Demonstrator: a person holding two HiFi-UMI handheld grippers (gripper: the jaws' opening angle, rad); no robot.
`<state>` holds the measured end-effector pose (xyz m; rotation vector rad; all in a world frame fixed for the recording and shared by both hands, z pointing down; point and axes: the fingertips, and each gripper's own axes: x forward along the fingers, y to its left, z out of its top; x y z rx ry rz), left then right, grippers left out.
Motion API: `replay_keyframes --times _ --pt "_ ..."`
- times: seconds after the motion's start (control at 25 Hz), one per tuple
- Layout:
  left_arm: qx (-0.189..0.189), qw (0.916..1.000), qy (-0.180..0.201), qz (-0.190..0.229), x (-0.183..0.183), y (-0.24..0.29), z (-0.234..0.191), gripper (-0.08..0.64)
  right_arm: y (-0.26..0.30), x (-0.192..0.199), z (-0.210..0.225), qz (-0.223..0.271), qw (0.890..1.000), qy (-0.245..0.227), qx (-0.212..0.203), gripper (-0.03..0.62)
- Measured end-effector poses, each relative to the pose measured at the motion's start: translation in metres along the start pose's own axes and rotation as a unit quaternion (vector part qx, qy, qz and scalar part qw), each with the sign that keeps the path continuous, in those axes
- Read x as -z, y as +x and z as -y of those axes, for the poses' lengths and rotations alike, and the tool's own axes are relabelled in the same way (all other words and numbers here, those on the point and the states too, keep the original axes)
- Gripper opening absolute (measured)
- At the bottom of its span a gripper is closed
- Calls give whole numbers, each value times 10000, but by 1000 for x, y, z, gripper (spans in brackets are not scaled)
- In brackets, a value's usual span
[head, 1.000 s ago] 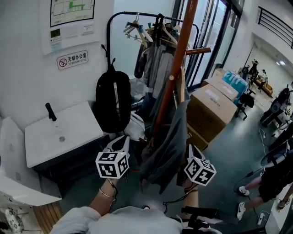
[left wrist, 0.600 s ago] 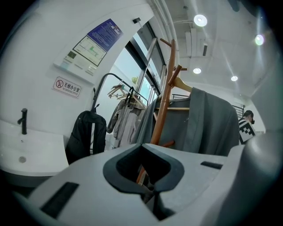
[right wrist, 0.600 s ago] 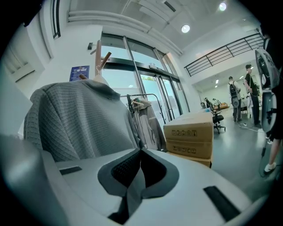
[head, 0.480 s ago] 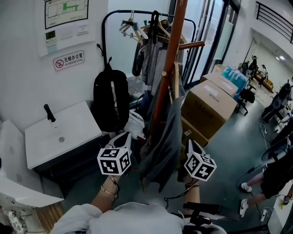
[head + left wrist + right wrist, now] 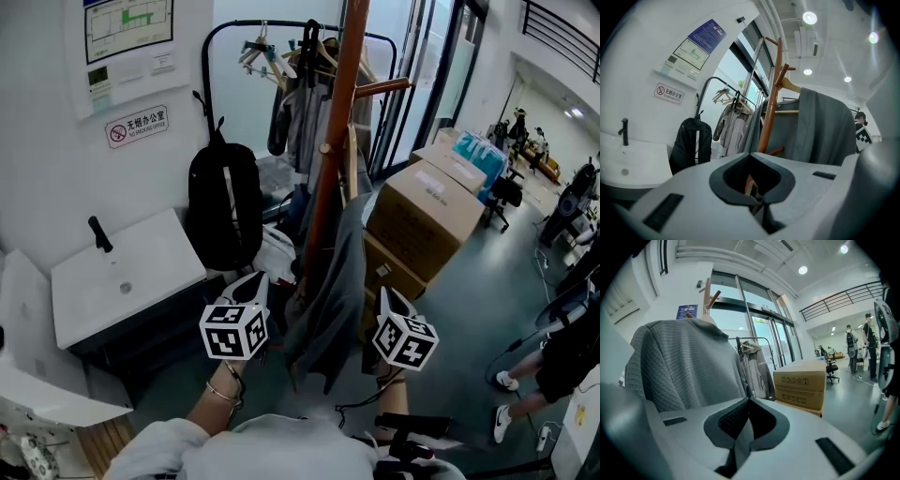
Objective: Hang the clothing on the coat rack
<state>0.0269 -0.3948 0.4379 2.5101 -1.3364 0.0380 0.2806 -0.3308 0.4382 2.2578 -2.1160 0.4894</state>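
At the left edge of the scene a white washstand [image 5: 141, 272] stands against the wall, with a black backpack [image 5: 225, 206] hanging just beside it. The left gripper [image 5: 251, 284] hovers low in front of the backpack, its jaws pressed together with nothing between them. Next comes the wooden coat rack [image 5: 333, 141]. The grey garment [image 5: 333, 281] hangs on the right side of its pole from a wooden hanger [image 5: 790, 84], which is hooked on one of the rack's pegs, and its hem falls between the two grippers. The right gripper [image 5: 387, 300] sits near the garment's right edge, also fully closed and empty (its own view shows the knit fabric off to the side, not in the jaws). Cardboard boxes [image 5: 422, 216] fill the right. The hanging step looks finished, so what probably remains is drawing both grippers back without snagging the cloth.
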Motion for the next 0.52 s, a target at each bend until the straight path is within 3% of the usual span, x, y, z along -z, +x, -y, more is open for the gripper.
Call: replay_keyframes --times 0.52 --pt "31 10000 -7 -76 5 1 9 6 -6 0 5 -31 9999 -151 -7 23"
